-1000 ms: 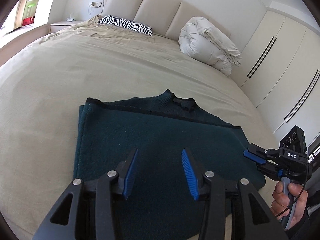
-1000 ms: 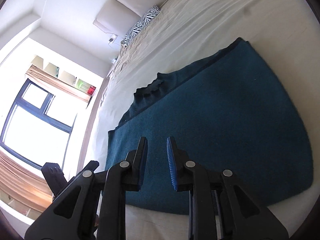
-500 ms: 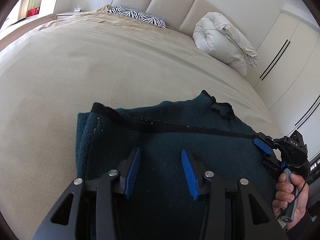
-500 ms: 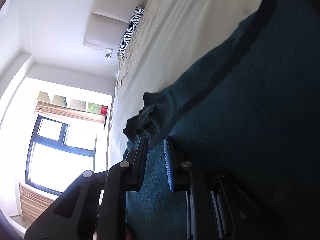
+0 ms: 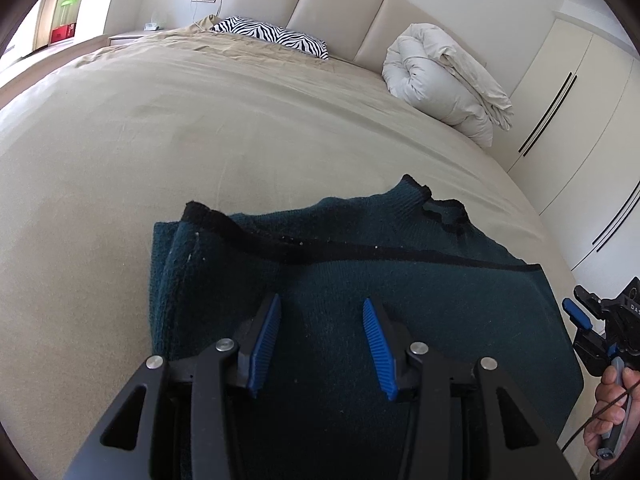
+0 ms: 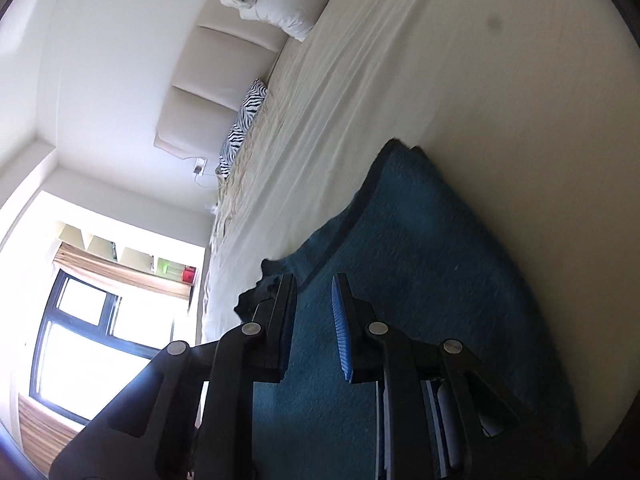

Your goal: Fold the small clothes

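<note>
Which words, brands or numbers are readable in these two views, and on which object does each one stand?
"DAS": white letters on the black body of the right tongs, cut by the frame edge, so more may follow.
Red box on the shelf: too small to read.
Teal sweater: no label shows.

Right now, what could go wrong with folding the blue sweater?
The sweater is thick and already doubled, so the open left gripper may pinch only the top layer and undo the fold. The right gripper sits near the collar and could bunch it. The bed is soft, so creases may not stay.
</note>
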Available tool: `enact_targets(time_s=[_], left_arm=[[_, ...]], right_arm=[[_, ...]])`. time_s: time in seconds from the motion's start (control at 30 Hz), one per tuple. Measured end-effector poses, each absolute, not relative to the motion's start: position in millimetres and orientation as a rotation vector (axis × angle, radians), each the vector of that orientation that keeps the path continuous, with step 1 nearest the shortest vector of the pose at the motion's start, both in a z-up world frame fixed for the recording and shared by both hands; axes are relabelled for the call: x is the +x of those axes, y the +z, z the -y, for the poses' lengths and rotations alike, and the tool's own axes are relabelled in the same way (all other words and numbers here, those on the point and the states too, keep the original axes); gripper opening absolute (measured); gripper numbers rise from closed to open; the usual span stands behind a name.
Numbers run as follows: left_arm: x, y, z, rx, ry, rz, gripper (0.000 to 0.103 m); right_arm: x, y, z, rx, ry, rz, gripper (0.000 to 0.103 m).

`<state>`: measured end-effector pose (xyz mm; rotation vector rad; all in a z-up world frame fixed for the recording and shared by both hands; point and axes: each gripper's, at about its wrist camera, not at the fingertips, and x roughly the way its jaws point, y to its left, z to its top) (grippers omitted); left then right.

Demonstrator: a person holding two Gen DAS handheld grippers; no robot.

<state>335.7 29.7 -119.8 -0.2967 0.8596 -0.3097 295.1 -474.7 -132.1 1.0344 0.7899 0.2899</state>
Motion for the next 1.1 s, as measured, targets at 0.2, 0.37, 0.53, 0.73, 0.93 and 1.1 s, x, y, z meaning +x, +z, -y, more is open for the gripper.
enact_targets(time_s=[0.2, 0.37, 0.53, 0.73, 0.93, 1.1], left_arm=[[334.7, -119.3, -24.4, -0.267, -0.295, -0.859, 0.047], [333.6, -119.1, -22.1, -0.254, -0.291, -0.858, 0.047], [334.1, -118.8, -20.5, -0.25, -0.289, -0.856, 0.047], [333.8, -119.3, -18.8, -0.238, -0.282, -0.854, 0.047], [315.0, -95.5, -14.7, -0.254, -0.231, -0.893, 0.047], [253.0, -67.7, 23.0, -0.298, -0.399, -0.865, 0.054]], right_arm=[[270.1, -157.8, 341.3, 0.909, 0.554, -1.046, 0.018], [263.9, -174.8, 334.6, 0.871, 0.562, -1.077, 0.017], [251.1, -181.7, 434.9, 1.053, 0.369, -0.917, 0.017], [227.8, -169.3, 521.9, 1.063, 0.108, -0.752, 0.017], [213.5, -120.7, 489.6, 0.881, 0.116, -0.741, 0.035], [228.5, -101.8, 420.3, 0.864, 0.319, -0.723, 0.074]])
